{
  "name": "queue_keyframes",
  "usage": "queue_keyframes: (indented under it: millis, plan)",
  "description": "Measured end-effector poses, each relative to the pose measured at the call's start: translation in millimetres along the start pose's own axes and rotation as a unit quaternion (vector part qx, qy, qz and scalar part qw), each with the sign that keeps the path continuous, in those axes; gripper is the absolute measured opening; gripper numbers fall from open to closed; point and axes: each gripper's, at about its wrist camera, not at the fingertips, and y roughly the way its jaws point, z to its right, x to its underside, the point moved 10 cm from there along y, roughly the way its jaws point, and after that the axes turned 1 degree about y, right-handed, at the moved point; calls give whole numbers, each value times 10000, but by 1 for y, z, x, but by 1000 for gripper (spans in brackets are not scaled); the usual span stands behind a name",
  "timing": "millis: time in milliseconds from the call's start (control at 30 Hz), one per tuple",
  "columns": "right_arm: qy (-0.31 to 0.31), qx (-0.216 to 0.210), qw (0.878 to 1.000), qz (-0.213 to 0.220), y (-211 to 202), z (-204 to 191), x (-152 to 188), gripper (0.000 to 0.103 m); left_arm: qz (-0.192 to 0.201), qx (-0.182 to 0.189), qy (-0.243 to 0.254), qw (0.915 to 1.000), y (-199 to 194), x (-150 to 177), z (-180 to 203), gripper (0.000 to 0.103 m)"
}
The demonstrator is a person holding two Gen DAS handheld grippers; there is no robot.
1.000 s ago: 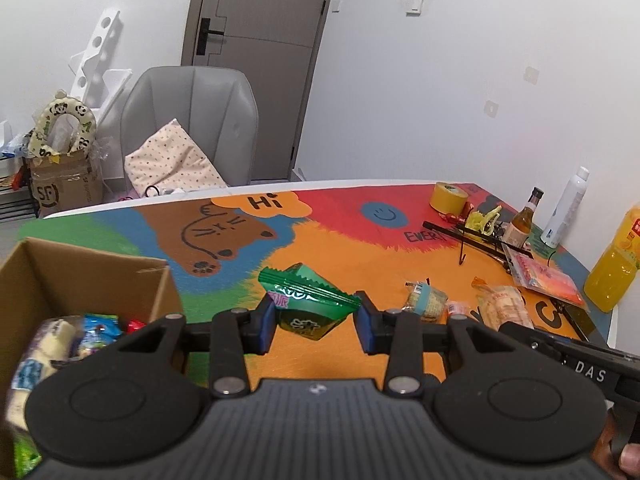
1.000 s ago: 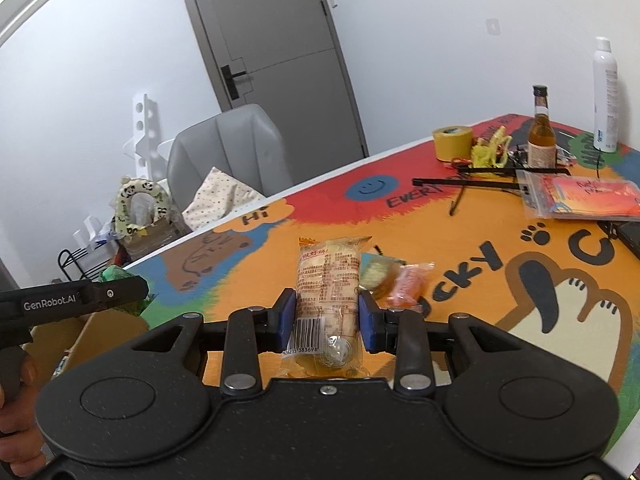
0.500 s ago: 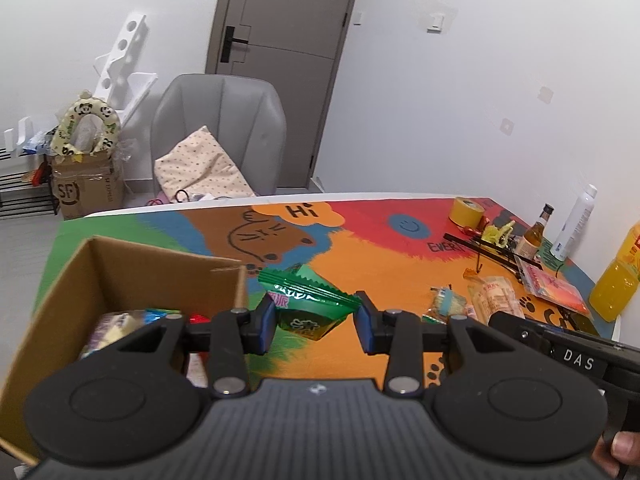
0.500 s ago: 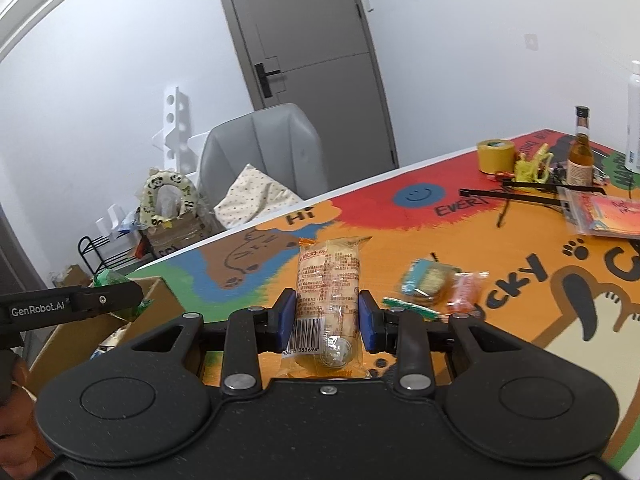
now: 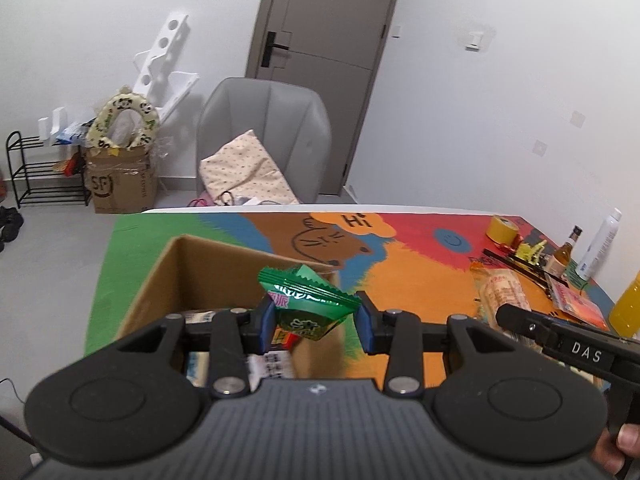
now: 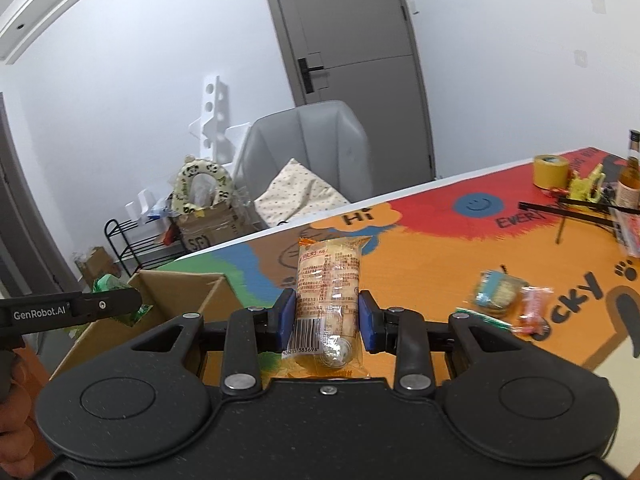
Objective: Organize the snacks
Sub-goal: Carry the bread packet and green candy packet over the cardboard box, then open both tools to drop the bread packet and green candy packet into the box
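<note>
My left gripper (image 5: 316, 322) is shut on a green snack packet (image 5: 308, 304) and holds it above the near right part of an open cardboard box (image 5: 200, 268), where several snacks lie inside. My right gripper (image 6: 327, 316) is shut on a long orange biscuit pack (image 6: 328, 292), lifted over the colourful table mat (image 6: 440, 264), just right of the cardboard box (image 6: 176, 292). The orange biscuit pack (image 5: 504, 292) also shows at the right in the left wrist view. Two small wrapped snacks (image 6: 508, 294) lie on the mat to the right.
A yellow tape roll (image 5: 502, 229), a brown bottle (image 5: 564, 254), a white spray bottle (image 5: 598, 248), an orange juice bottle (image 5: 628, 312) and a black folding rod (image 6: 576, 212) crowd the table's far right. A grey chair (image 5: 264, 136) with a cushion stands behind the table.
Both grippers have swung left toward the cardboard box with their snacks held. The green packet has gone from above the mat to above the box; the box has come into the right wrist view.
</note>
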Motion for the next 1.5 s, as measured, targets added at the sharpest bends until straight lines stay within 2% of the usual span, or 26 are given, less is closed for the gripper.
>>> queue_keyframes:
  millis: [333, 567, 733, 867, 1033, 1100, 1167, 1233, 1400, 1500]
  plan:
    - [-264, -226, 9993, -139, 15, -41, 5, 31, -116, -126, -312, 9994, -7, 7, -41, 40]
    - [-445, -414, 9980, -157, 20, -69, 0, 31, 12, -195, -568, 9982, -17, 2, -64, 58]
    - [-542, -531, 9969, -199, 29, -88, -5, 31, 15, -237, -632, 9977, -15, 1, -75, 61]
    - [-605, -631, 9958, -275, 36, -104, -4, 31, 37, -226, -684, 9974, -15, 0, -81, 68]
    - [-608, -718, 9948, -397, 46, -122, 0, 31, 58, -158, -763, 9969, -14, 0, -86, 70]
    - [-511, -753, 9947, -479, 50, -125, 1, 33, 64, -140, -786, 9968, -13, 0, -88, 70]
    - [-410, -778, 9948, -506, 52, -125, 1, 46, 67, -129, -800, 9967, -13, 0, -92, 70]
    - [-385, -724, 9955, -472, 50, -122, 0, 50, 54, -142, -818, 9965, -11, 1, -93, 70]
    - [-297, -633, 9965, -447, 43, -109, 0, 50, 45, -152, -839, 9964, -10, 1, -93, 73]
    - [-237, -558, 9970, -475, 38, -96, 4, 51, 57, -170, -753, 9970, -8, 1, -86, 79]
